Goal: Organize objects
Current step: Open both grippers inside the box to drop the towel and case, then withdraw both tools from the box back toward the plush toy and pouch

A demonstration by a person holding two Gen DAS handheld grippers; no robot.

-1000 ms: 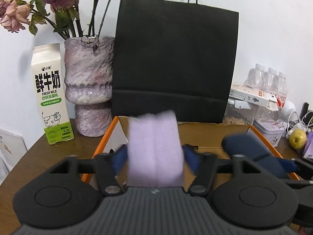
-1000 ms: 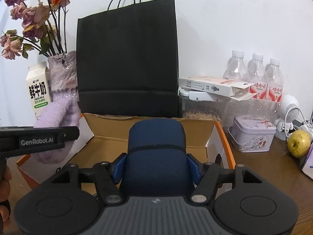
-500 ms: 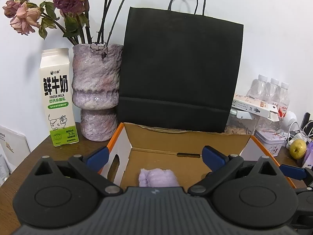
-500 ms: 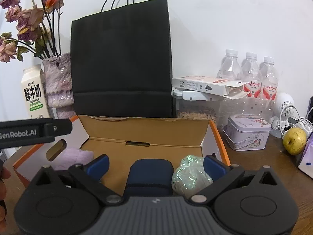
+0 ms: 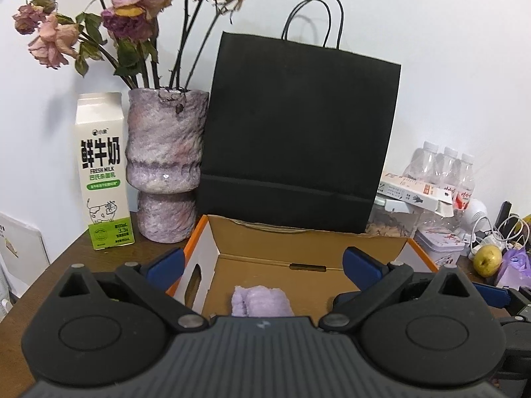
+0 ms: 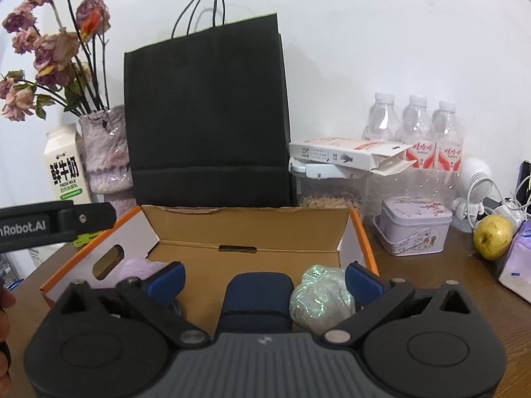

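An open cardboard box (image 5: 308, 242) with orange edges stands on the brown table. A fluffy lilac cloth (image 5: 260, 301) lies on its floor, below my left gripper (image 5: 264, 262), whose blue pads stand wide open and hold nothing. In the right wrist view the same box (image 6: 252, 222) holds a dark blue pouch (image 6: 257, 293), a shiny pale green bundle (image 6: 320, 295) and the lilac cloth (image 6: 137, 267) at the left. My right gripper (image 6: 264, 277) hangs open above the pouch, not touching it. The left gripper's body (image 6: 49, 224) crosses the left edge.
Behind the box stand a black paper bag (image 5: 298, 139), a mottled vase (image 5: 164, 169) of dried roses and a milk carton (image 5: 103, 169). To the right are water bottles (image 6: 415, 132), a flat carton (image 6: 345, 156), a tin (image 6: 415, 229) and a yellow pear (image 6: 493, 237).
Both grippers have opened. The lilac cloth dropped from the left one into the box, and the blue pouch dropped from the right one. The left gripper has risen slightly.
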